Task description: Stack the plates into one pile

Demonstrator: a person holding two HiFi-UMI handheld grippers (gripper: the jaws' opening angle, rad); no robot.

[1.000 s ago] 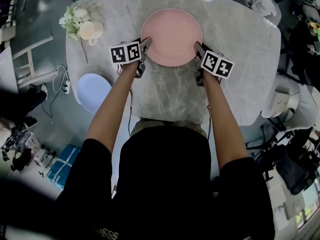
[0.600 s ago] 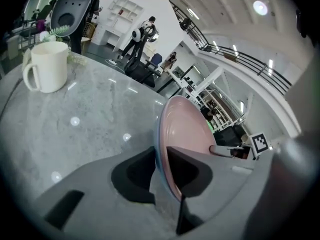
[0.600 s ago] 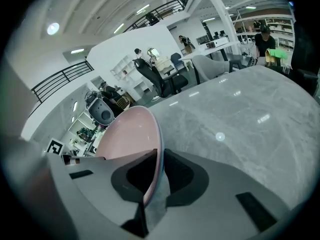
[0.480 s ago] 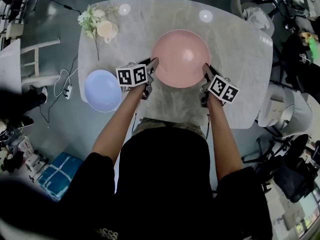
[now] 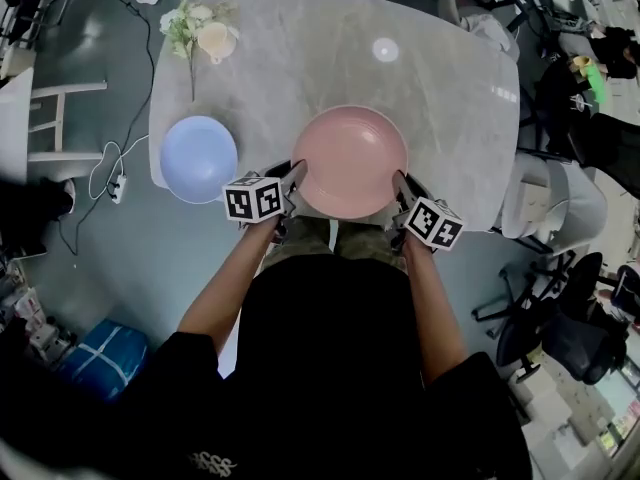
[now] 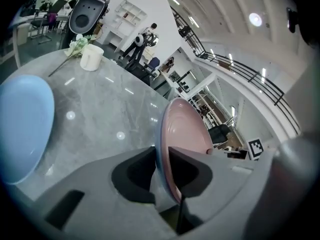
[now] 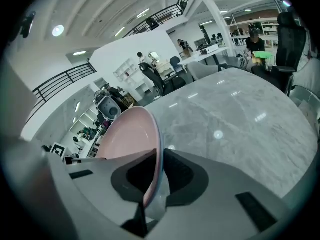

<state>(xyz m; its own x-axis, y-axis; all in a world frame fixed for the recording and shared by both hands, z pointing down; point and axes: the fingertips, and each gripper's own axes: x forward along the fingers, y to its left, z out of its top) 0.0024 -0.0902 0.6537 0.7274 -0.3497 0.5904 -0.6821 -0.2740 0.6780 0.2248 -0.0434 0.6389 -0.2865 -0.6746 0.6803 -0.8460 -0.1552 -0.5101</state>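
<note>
At the table's far left corner a mug stands beside flowers. A blue plate lies at the left edge. The left gripper, its jaws just closed, pinches the left rim of the pink plate, which is over the near edge. The right gripper, likewise just closed, clamps its right rim.

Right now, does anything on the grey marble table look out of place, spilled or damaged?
Nothing looks spilled or broken. Only the round light-blue plate sits right at the near corner of the grey marble table, where it could be knocked off.
</note>
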